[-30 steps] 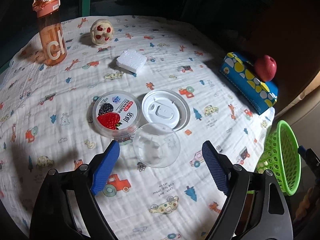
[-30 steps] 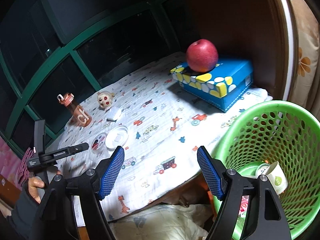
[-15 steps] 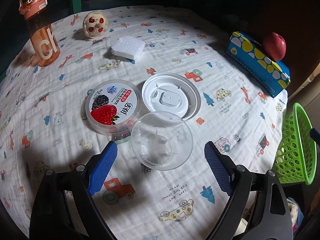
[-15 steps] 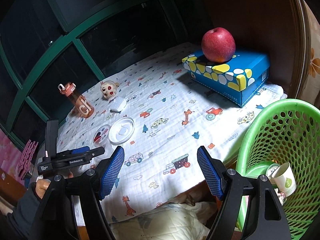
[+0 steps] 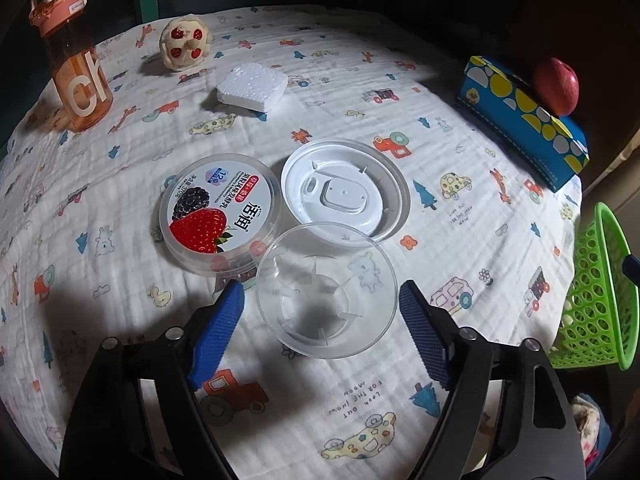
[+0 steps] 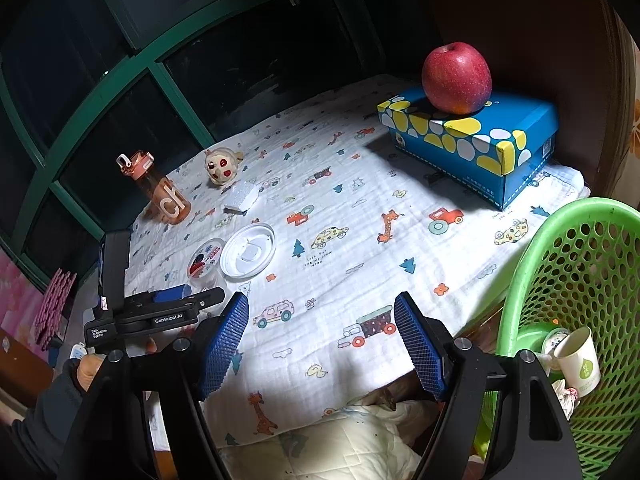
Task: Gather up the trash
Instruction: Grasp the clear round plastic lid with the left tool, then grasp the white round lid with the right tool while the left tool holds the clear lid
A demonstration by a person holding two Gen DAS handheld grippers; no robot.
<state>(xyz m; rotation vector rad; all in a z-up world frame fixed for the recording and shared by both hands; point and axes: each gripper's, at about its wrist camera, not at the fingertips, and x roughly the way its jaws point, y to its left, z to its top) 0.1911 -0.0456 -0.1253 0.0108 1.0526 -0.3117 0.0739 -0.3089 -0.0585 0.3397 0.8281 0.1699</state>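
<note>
While the left hand-held gripper [image 5: 322, 300] is held low over the worktop [image 5: 460, 152], its jaws are spread wide and released, one blue pad on either side of the clear lid [image 5: 326, 290], which lies flat on the patterned cloth between them; neither pad can be seen touching its rim. Just beyond the lid, and overlapped by its far edge, a yogurt cup [image 5: 219, 216] with a berry label is seen to the left and a white lid [image 5: 345, 194] to the right; a foam block [image 5: 253, 87] lies farther off, with a bottle [image 5: 74, 64] and a toy [image 5: 185, 42] behind it. At the right edge of the worktop a blue box [image 5: 520, 116] is set, with an apple [image 5: 557, 86] on top; a green basket [image 5: 596, 292] is seen past that edge. In the right wrist view, the right hand-held gripper [image 6: 322, 338] is held off the near edge of the worktop, jaws likewise apart and grasping nothing; the basket is just to its right, with a paper cup [image 6: 578, 360] and other scraps inside; the left hand-held gripper is seen at the far left, gripped by a gloved hand [image 6: 78, 372], near the yogurt cup.
</note>
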